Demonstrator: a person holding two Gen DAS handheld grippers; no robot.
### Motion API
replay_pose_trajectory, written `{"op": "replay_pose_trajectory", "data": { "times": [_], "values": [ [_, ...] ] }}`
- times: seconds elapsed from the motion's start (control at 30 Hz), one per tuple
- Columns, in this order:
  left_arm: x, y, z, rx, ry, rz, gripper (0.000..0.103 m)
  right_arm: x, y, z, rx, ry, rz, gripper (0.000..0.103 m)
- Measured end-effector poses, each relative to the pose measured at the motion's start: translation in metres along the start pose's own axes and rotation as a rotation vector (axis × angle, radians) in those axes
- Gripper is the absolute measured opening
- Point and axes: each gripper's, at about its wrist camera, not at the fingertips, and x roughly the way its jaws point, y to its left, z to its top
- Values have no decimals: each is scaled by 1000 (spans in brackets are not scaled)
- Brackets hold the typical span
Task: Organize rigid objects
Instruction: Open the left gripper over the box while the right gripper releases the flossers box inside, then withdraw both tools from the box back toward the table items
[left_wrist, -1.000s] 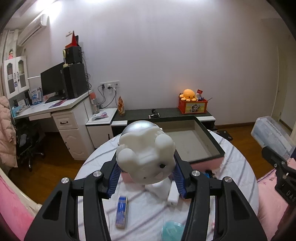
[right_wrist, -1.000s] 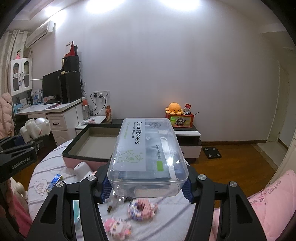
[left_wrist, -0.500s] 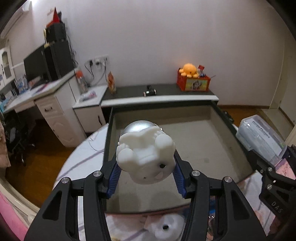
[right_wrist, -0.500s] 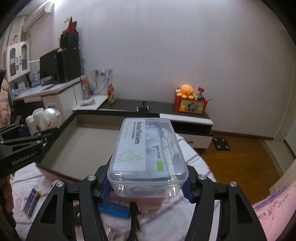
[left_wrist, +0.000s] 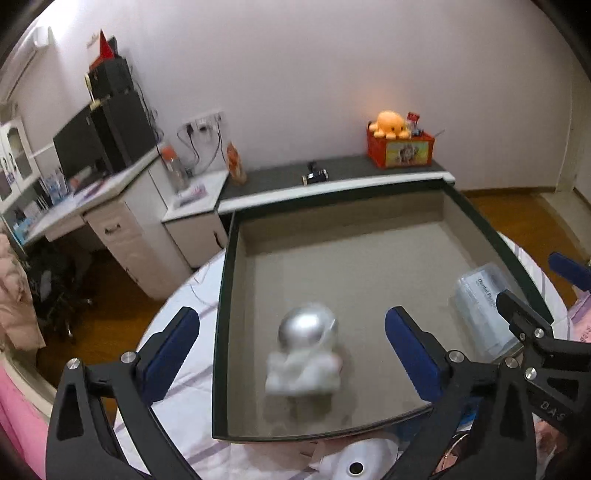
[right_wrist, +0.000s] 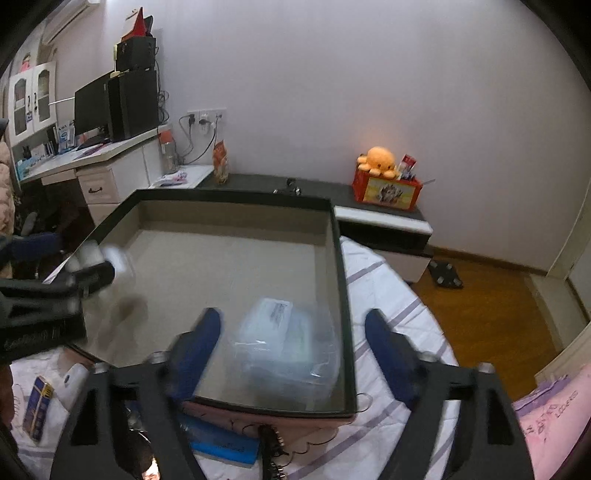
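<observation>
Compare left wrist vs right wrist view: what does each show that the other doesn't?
Left wrist only: the white astronaut toy seen whole and clear of the left gripper, whose jaws are opening, and a white round thing in front of the box.
Right wrist only: a blue carton on the table and a black scale on the floor.
Both: the big open box, the clear plastic case inside it, the orange plush.

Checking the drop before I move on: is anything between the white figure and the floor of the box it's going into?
Nothing visible. The white figure is blurred, inside the box, beyond the left gripper, whose fingers are opening clear of it. The clear container sits apart, toward the box's other side.
</observation>
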Motion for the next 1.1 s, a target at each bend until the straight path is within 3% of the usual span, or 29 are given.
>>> {"op": "replay_pose_trajectory", "data": {
  "times": [0.4, 0.6, 1.1],
  "values": [
    [2, 5, 1, -10, 20, -4, 102, -2, -12, 1, 38, 23, -1, 83],
    [-15, 5, -1, -21, -5, -7, 102, -18, -19, 0, 55, 5, -7, 83],
    [-122, 18, -47, -101, -105, 26, 102, -135, -22, -28, 46, -114, -39, 83]
  ]
}}
